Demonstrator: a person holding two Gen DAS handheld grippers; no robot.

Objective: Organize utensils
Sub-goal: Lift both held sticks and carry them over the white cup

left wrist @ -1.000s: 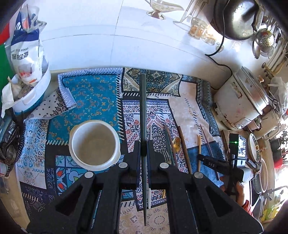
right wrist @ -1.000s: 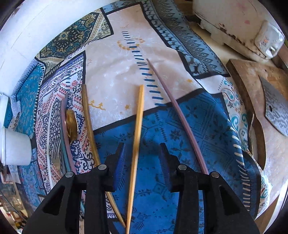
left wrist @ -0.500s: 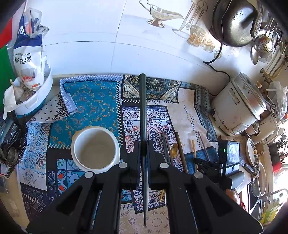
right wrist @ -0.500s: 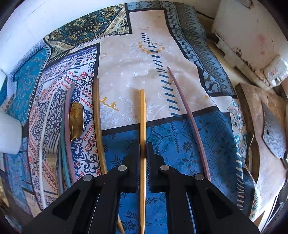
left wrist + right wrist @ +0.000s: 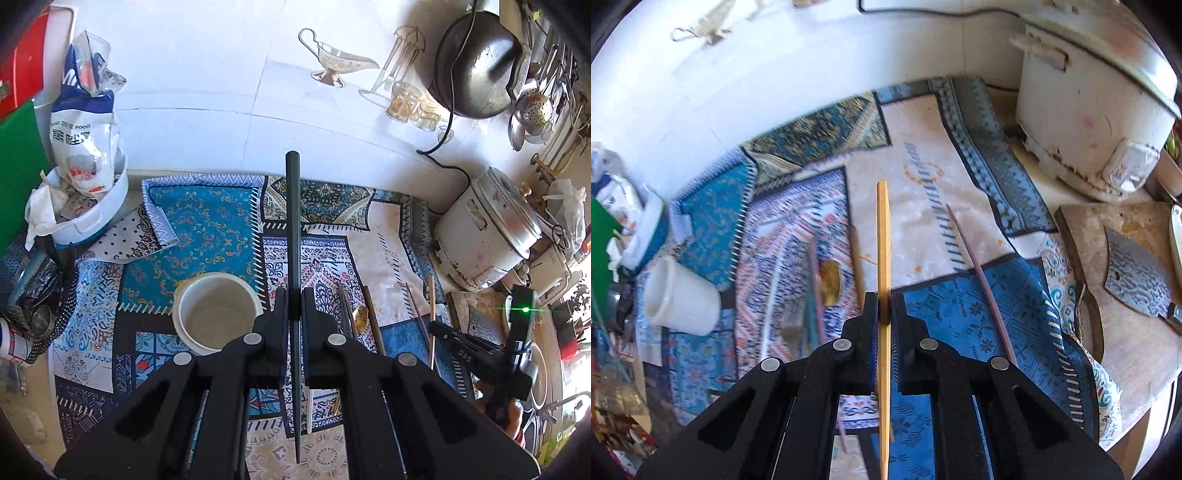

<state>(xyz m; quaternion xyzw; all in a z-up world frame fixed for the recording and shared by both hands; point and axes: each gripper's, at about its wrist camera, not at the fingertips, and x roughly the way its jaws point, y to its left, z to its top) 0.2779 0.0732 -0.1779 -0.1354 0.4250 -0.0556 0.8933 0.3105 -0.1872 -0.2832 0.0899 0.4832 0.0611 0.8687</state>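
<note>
My left gripper [image 5: 293,308] is shut on a dark green chopstick [image 5: 293,229] and holds it above the patterned cloth, just right of the white cup [image 5: 216,314]. My right gripper [image 5: 884,308] is shut on a light wooden chopstick [image 5: 883,240], lifted off the cloth; it also shows in the left wrist view [image 5: 431,317]. A purple chopstick [image 5: 979,280] lies to its right. A brown chopstick [image 5: 857,262], a gold spoon [image 5: 831,282], a fork [image 5: 792,332] and another purple chopstick [image 5: 816,288] lie to its left. The white cup [image 5: 681,301] stands far left.
A white rice cooker [image 5: 1089,122] stands at the back right. A cleaver [image 5: 1137,277] lies on a wooden board [image 5: 1126,332] at the right. A white bowl with a food bag [image 5: 81,177] sits at the left. A wok [image 5: 476,62] hangs on the wall.
My right gripper closed on the light wooden chopstick and lifted it off the cloth. My left gripper rose a little with the dark green chopstick.
</note>
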